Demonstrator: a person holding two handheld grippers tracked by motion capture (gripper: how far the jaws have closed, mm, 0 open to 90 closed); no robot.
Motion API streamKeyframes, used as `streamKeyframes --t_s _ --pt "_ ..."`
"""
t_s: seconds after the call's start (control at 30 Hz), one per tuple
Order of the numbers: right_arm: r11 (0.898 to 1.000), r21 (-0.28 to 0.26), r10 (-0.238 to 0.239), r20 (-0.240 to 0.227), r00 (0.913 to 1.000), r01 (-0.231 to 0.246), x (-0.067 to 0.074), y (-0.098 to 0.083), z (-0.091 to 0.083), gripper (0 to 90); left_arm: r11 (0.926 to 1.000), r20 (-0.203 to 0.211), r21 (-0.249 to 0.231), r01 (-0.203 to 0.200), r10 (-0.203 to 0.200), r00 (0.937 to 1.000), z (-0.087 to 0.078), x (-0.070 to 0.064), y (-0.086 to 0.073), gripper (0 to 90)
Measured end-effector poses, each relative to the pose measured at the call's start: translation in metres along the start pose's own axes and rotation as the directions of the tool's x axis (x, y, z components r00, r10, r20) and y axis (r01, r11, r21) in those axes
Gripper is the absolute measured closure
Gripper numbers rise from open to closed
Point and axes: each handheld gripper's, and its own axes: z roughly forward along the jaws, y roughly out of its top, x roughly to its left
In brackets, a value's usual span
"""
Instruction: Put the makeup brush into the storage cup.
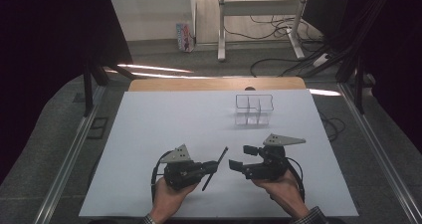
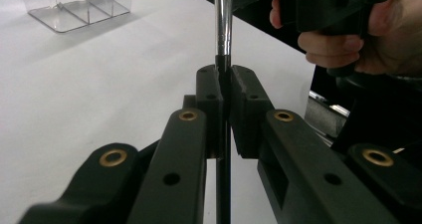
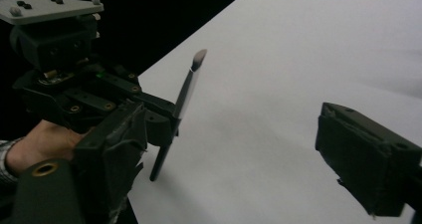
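My left gripper (image 1: 211, 168), jaws pressed together on a slim black-handled brush or pen-like tool (image 1: 215, 168), which I cannot identify more closely. The left gripper view shows the pads clamping its dark shaft, with a shiny metal section (image 2: 223, 20) rising above them. In the right gripper view the tool stands tilted, its pale tip (image 3: 198, 58) uppermost and its lower end just above or on the white sheet (image 1: 199, 119); I cannot tell which.

My right gripper (image 1: 241, 157) faces the left one, jaws spread with nothing between them, close beside the tool's upper end but apart from it.

Progress, as I judge it: the tool is lifted and secured, and a handover to the right gripper, or a carry to the clear divided organizer (image 1: 254, 109), is left. The organizer stands upright and apparently empty, well apart, toward the far right of the sheet.

Room: the sheet between grippers and organizer is bare, giving an open path. The near edge lies just behind my hands; the wooden table edge (image 1: 214, 83) lies just beyond the organizer.
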Motion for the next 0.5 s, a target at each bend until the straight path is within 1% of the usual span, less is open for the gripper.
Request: streamKeyframes --t_s 0.03,0.1,0.13,0.23,0.3,0.37,0.4,0.5 --pt "1.0 0.0 0.0 0.0 1.0 0.0 0.0 0.0 0.0 15.8 1.0 0.0 0.0 0.0 0.0 1.0 0.0 0.0 0.0 83.9" --pt "1.0 0.002 0.007 -0.016 0.9998 -0.007 -0.001 0.002 0.003 18.7 1.0 0.006 -0.005 0.007 -0.007 1.0 0.0 0.001 0.0 83.9" --pt "1.0 -0.002 0.025 -0.035 0.9991 -0.025 -0.001 0.004 0.007 22.5 0.9998 0.009 -0.01 0.015 -0.015 0.9998 0.001 0.002 -0.001 83.9" --pt "0.999 -0.004 0.047 -0.072 0.9963 -0.048 -0.002 0.006 0.012 30.8 0.9997 0.01 -0.018 0.018 -0.017 0.9998 0.0 0.002 0.0 83.9" --pt "0.998 -0.005 0.069 -0.109 0.9917 -0.07 -0.003 0.007 0.015 37.5 0.9997 0.01 -0.02 0.017 -0.017 0.9998 0.0 0.002 0.0 83.9" --pt "0.995 0.001 0.098 -0.155 0.9829 -0.099 -0.005 0.008 0.018 42.5 0.9994 0.016 -0.028 0.019 -0.018 0.9997 0.0 0.001 0.0 83.9" --pt "0.994 0.003 0.11 -0.168 0.9796 -0.112 -0.006 0.008 0.02 44.8 0.9995 0.017 -0.028 0.017 -0.017 0.9997 0.0 0.001 0.001 83.9" --pt "0.992 0.006 0.126 -0.19 0.9736 -0.128 -0.007 0.009 0.025 52.0 0.9994 0.014 -0.031 0.013 -0.012 0.9998 0.0 0.001 0.001 83.9"
